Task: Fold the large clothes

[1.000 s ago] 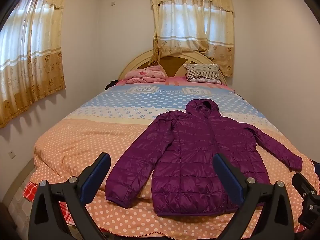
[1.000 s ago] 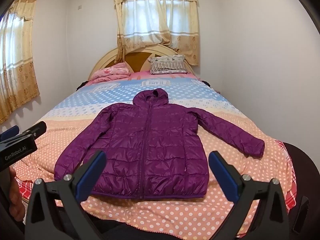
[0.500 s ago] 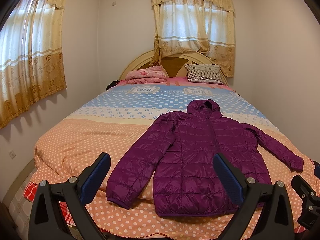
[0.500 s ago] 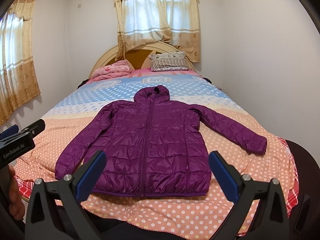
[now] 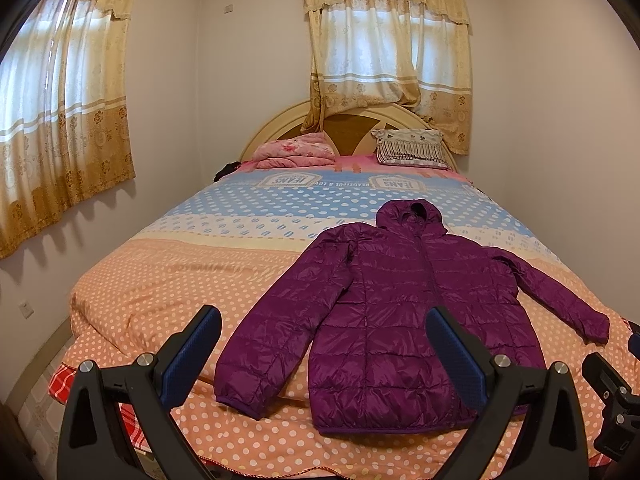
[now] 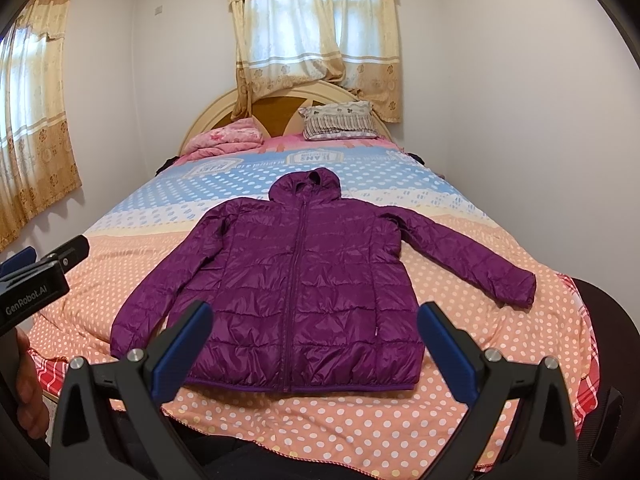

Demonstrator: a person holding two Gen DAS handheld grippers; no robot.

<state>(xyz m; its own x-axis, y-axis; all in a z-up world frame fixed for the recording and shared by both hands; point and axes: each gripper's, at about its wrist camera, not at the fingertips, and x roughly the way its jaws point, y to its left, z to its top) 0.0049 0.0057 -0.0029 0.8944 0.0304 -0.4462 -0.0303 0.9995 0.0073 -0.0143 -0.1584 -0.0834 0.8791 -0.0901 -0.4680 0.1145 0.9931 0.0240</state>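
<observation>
One purple jacket (image 6: 296,296) lies flat, zipped, sleeves spread, on the bed (image 6: 360,424) near its foot. Both views sit slightly closer than a second ago. Left gripper (image 5: 324,344) and right gripper (image 6: 314,338) gape wide, empty; folding not yet begun.

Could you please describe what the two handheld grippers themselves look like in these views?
Both the left gripper and the right gripper have matte black angular frames with silver bolt heads and two fingers faced with blue textured pads. White "GenRobot.AI" lettering shows on the left unit's black body in the right wrist view. No cables or sleeves are visible.
</observation>
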